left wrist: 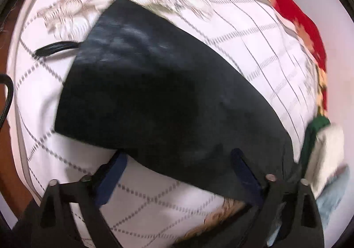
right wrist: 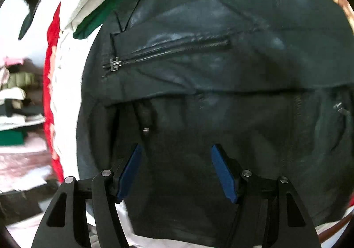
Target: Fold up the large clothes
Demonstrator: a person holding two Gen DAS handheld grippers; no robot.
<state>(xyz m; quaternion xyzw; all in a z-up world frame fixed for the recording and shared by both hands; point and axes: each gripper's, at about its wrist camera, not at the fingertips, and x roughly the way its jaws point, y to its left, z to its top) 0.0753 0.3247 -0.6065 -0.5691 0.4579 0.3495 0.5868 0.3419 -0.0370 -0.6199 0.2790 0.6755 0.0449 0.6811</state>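
Observation:
A black leather jacket lies on a white bedsheet with a grey lattice and flower print. In the left wrist view one sleeve stretches away across the sheet. My left gripper is open, its blue-padded fingers astride the near end of the sleeve. In the right wrist view the jacket's body fills the frame, with a zipped chest pocket across it. My right gripper is open just above the jacket's lower part, holding nothing.
A red patterned blanket lies along the far edge of the bed. Green and white folded cloths sit beside the jacket at right. A pile of folded clothes stands at left in the right wrist view. A black cable lies on the sheet.

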